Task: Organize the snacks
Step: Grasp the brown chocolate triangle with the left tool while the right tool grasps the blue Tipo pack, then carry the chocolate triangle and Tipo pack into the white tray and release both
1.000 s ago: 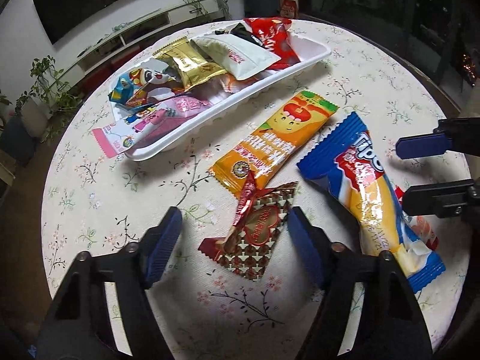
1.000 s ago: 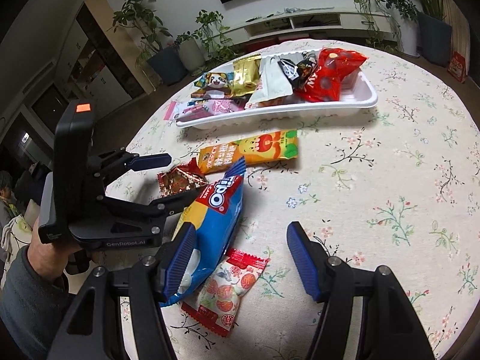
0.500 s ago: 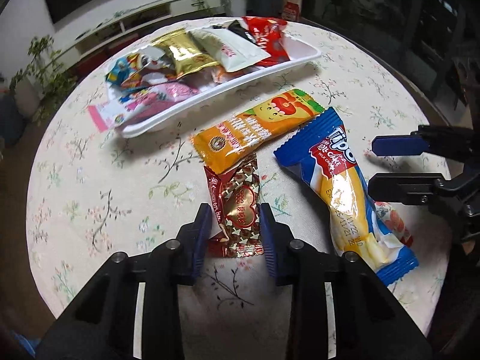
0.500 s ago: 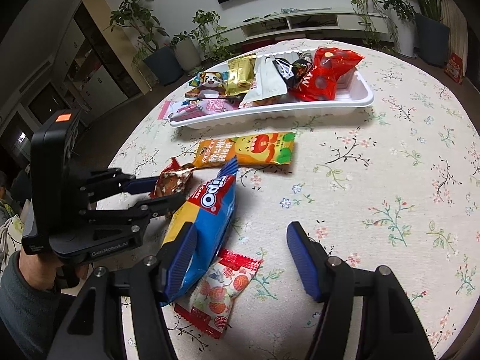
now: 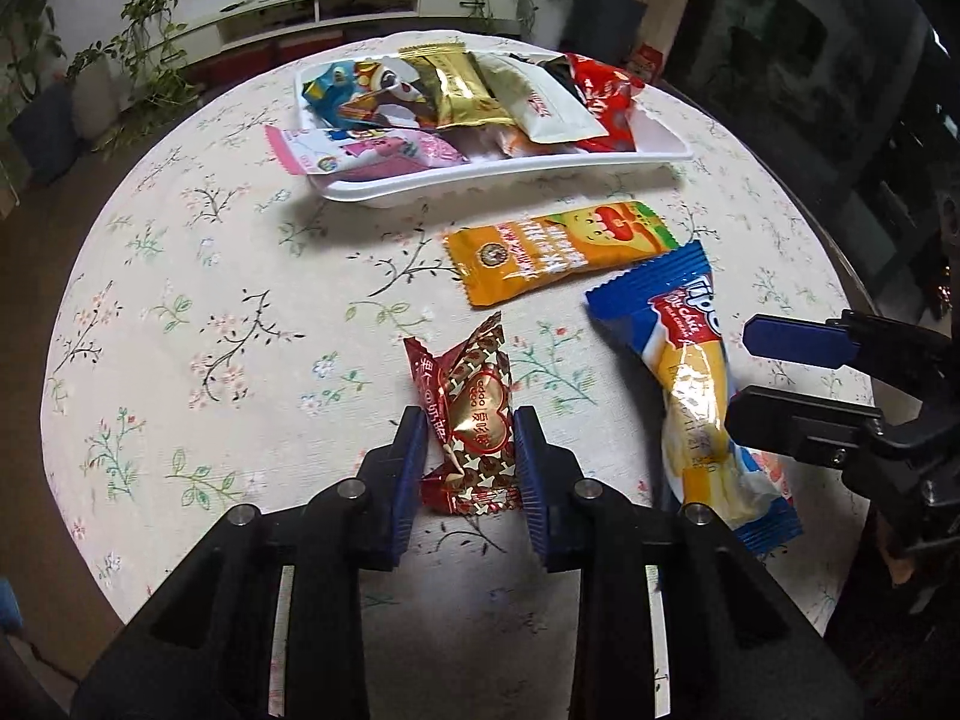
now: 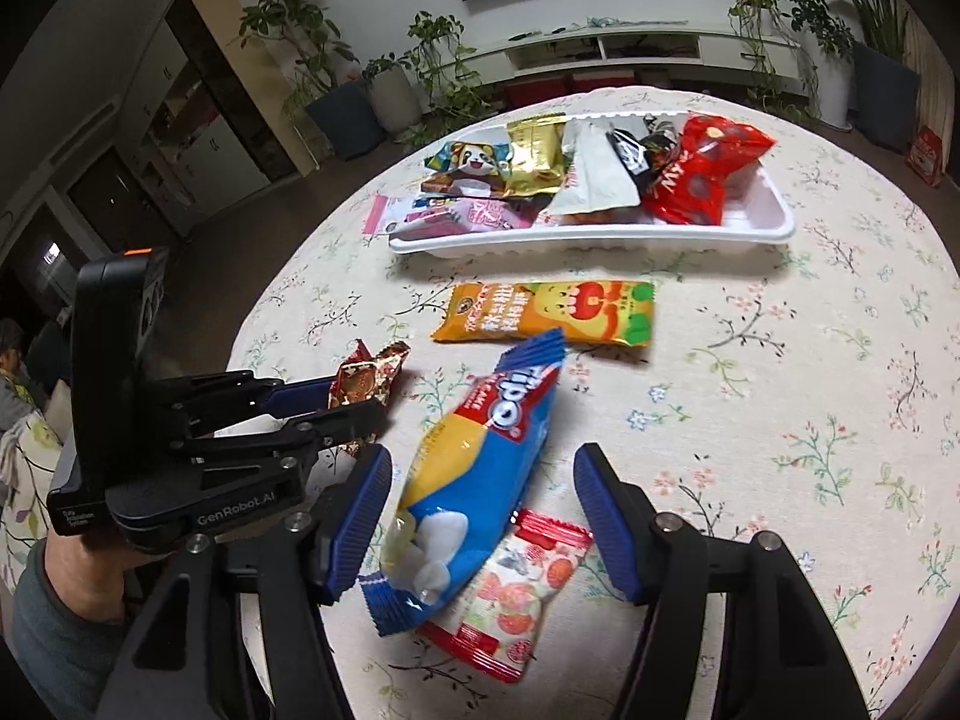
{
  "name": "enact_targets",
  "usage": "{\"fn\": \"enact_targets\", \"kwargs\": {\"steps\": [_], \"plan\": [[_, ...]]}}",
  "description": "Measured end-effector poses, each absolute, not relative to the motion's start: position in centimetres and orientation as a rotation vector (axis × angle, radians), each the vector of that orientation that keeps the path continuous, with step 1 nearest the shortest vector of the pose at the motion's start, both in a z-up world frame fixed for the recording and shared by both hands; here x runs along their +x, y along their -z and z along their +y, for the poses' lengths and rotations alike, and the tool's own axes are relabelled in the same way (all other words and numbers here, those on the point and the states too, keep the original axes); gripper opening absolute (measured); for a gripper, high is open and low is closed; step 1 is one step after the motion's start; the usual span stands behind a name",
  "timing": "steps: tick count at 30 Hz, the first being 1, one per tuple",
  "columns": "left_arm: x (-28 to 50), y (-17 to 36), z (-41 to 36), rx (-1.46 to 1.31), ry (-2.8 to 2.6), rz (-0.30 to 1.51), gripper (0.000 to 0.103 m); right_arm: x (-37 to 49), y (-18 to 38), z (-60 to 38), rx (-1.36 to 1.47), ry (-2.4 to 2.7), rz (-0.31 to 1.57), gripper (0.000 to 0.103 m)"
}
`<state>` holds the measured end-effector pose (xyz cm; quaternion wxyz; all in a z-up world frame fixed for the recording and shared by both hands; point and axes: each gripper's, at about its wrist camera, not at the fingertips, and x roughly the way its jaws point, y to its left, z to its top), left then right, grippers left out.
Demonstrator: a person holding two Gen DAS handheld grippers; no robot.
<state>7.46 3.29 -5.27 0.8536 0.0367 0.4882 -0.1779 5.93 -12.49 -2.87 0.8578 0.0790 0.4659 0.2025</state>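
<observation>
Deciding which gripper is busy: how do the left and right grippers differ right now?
The left gripper is shut on the red heart-print candy; the right gripper is open, holding nothing. The left holds a small packet; the right straddles the bigger blue Tipo packet. Both have blue pads.

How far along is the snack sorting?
Roughly halfway. Done: several packets already lie in the white tray. In hand: the left gripper has its jaws shut on the brown heart candy. Left: the orange packet, the blue cake bag and the red-and-white packet lie on the table; the right gripper is open around the blue bag.
</observation>
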Motion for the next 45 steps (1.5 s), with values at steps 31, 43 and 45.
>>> {"fn": "enact_targets", "kwargs": {"steps": [31, 43, 45], "plan": [[7.4, 4.1, 4.2, 0.01, 0.387, 0.973, 0.018, 6.1, 2.9, -13.4, 0.191, -0.367, 0.93, 0.036], [7.3, 1.6, 4.3, -0.069, 0.43, 0.91, 0.018, 7.0, -0.1, -16.6, 0.262, -0.34, 0.859, 0.036], [7.6, 0.6, 4.4, -0.083, 0.436, 0.896, 0.018, 7.2, -0.8, -17.3, 0.269, -0.336, 0.843, 0.036]]}}
